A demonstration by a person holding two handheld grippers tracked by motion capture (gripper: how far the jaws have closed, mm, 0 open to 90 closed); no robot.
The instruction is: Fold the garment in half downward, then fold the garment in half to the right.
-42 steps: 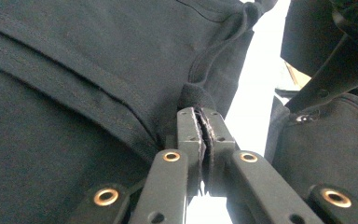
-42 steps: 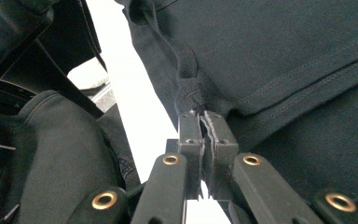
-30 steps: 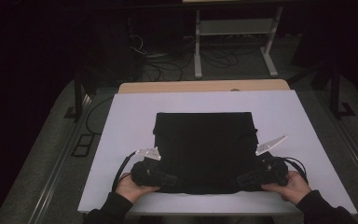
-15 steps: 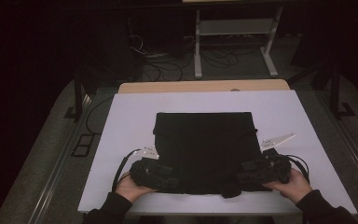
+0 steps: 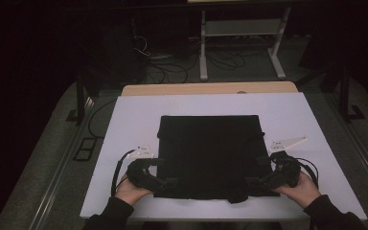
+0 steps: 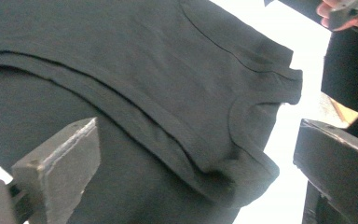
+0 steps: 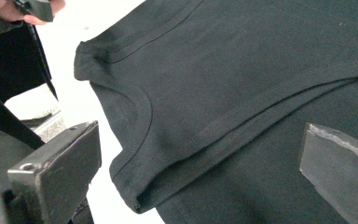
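- High view: a folded black shirt (image 5: 210,155) lies flat in the middle of a white board (image 5: 124,124), its near edge close to the person's side. The left gripper (image 5: 165,173) sits at the shirt's near left corner and the right gripper (image 5: 254,172) at its near right corner, each held by a hand (image 5: 130,190). A small flap of cloth sticks out from the near edge.
- Left gripper view: the jaws have just been opening and stand wide apart, gripping nothing. The shirt (image 6: 158,93) lies loose below and between them, with hems and a curved neckline seam showing.
- Right gripper view: these jaws have likewise just been opening and stand wide, empty. The shirt (image 7: 242,93) lies flat beneath, its folded corner toward the left jaw, and the white board (image 7: 93,28) lies beyond.
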